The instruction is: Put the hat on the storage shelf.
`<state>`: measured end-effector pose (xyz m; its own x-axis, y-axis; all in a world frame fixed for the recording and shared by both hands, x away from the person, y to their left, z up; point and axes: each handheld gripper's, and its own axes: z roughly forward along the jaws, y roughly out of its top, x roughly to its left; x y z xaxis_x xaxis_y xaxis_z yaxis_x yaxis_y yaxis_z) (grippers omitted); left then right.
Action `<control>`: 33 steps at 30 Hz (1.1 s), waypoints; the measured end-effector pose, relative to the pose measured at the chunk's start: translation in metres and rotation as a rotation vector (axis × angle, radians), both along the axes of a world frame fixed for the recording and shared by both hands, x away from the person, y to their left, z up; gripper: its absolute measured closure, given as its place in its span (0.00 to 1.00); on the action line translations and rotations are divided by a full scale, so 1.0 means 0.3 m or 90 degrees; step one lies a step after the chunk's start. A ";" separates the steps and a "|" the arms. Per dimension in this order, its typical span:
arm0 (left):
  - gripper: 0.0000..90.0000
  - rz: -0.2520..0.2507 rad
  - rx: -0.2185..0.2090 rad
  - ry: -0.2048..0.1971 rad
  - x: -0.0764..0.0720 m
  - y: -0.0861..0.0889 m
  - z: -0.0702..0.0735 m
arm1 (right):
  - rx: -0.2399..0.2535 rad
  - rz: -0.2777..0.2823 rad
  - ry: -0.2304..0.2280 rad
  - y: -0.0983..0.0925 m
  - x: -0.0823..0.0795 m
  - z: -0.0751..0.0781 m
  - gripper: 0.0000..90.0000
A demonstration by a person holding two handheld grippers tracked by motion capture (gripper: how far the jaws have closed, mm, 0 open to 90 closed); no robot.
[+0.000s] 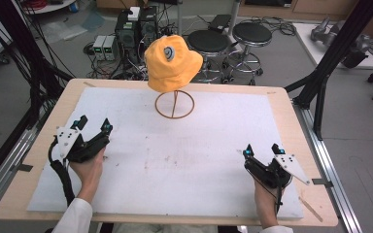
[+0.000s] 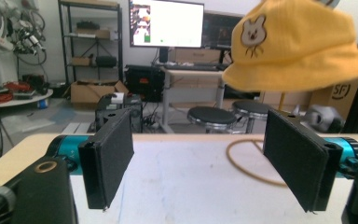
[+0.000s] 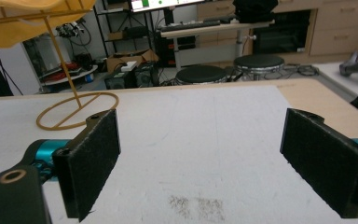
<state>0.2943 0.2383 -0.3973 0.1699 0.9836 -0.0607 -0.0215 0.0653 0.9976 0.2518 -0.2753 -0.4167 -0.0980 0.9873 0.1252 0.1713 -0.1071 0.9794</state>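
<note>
A yellow bucket hat with a small bear patch hangs on a thin wire stand at the back middle of the white mat. In the left gripper view the hat is at the upper right, over the stand's ring. My left gripper rests at the mat's left side, jaws wide open with nothing between them. Near the front right lies my right gripper, also open and empty. In the right gripper view the stand is far off at the left, with the hat's brim above it.
The mat covers a wooden table. Beyond the far edge stand two black stools and computer cases on the floor. Black frame posts rise at the right and left of the table.
</note>
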 end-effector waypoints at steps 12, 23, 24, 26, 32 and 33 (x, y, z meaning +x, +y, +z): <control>0.27 0.024 0.023 0.001 -0.075 0.037 -0.072 | 0.018 -0.018 0.049 -0.010 0.005 -0.061 0.12; 0.27 0.013 0.018 0.008 -0.083 0.047 -0.093 | -0.045 0.007 0.015 0.036 -0.018 -0.046 0.12; 0.27 0.015 0.014 0.009 -0.082 0.051 -0.094 | -0.045 0.008 0.013 0.035 -0.018 -0.045 0.12; 0.28 0.014 0.012 0.015 -0.080 0.058 -0.094 | -0.040 0.007 0.014 0.033 -0.018 -0.044 0.12; 0.28 0.009 0.021 0.021 -0.083 0.049 -0.098 | -0.037 0.001 0.011 0.030 -0.022 -0.041 0.12; 0.28 0.007 0.025 0.022 -0.083 0.047 -0.099 | -0.039 0.003 0.009 0.031 -0.022 -0.041 0.12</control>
<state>0.2695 0.2525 -0.4270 0.1575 0.9871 -0.0281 0.0129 0.0264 0.9996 0.2452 -0.2661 -0.4290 -0.1015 0.9927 0.0651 0.1848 -0.0455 0.9817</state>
